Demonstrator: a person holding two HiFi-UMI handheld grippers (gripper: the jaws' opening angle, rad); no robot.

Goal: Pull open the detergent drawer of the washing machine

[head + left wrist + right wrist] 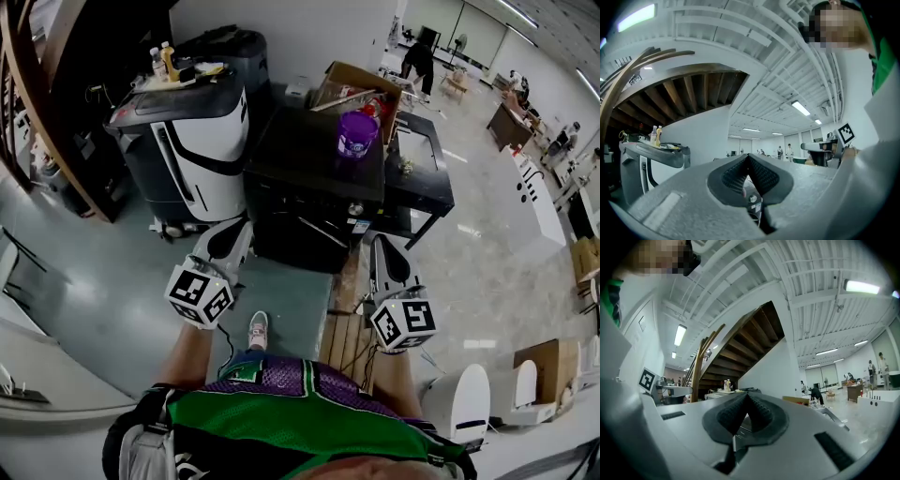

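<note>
The washing machine (312, 173) is a black box straight ahead of me, with a purple detergent bottle (356, 134) standing on its top. A small knob (354, 208) shows at its front upper edge; I cannot make out the drawer itself. My left gripper (234, 236) is held short of the machine's front left corner, and my right gripper (382, 247) short of its front right corner. Both point roughly level. In the left gripper view the gripper (749, 161) has its ribbed pads pressed together with nothing between them, and the knob (753, 198) shows below them. The right gripper (746, 399) is likewise shut and empty.
A white and black appliance (192, 141) with bottles (167, 61) on top stands left of the washing machine. Behind it is a cardboard box (356, 86), to its right a black table (424, 173). A wooden pallet (347, 333) lies at my feet, and a staircase (37, 103) rises at far left.
</note>
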